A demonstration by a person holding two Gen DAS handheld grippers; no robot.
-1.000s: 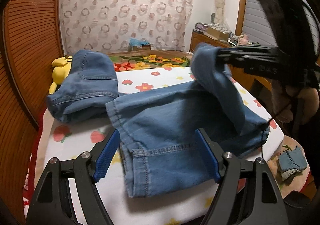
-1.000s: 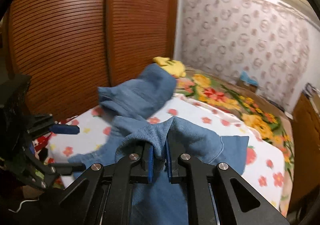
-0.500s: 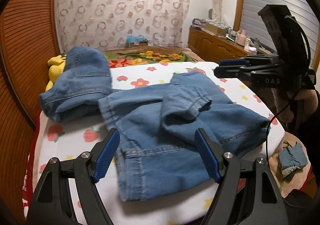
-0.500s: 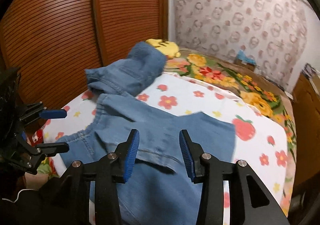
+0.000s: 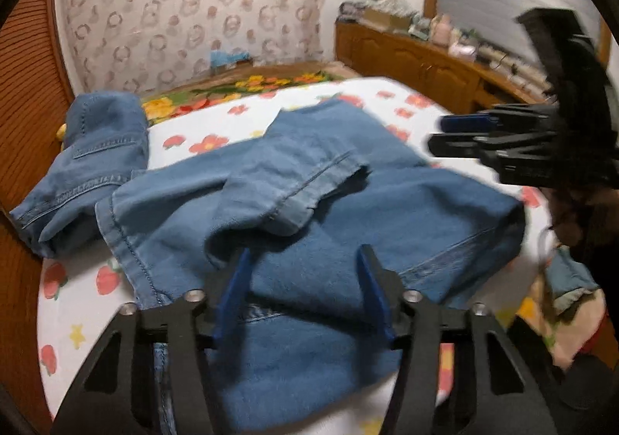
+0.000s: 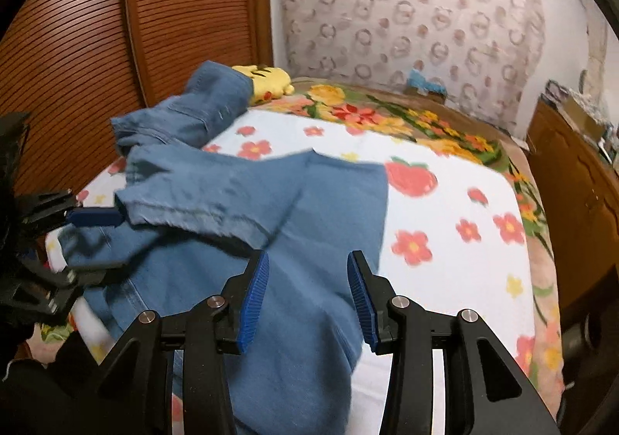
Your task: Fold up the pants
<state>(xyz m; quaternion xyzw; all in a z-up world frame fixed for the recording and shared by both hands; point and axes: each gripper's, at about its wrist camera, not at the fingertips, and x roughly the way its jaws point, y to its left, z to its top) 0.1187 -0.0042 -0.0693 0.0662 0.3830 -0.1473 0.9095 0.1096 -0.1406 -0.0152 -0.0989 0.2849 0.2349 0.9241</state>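
Pants (image 5: 387, 210) lie partly folded on the flowered bed (image 6: 456, 202) — one hem flipped back on top. Left gripper (image 5: 303, 276) and right gripper (image 6: 307, 291) both released, fingers spread just above the denim — nothing grasped.

Pants on the bed, a second pair behind them.

The pants (image 5: 309, 210) lie on the blanket (image 5: 77, 299), one leg folded back over the rest; the other pair (image 5: 93, 164) lies behind to the left, against the plush toy (image 6: 271, 81); a cabinet (image 5: 418, 67) stands right.
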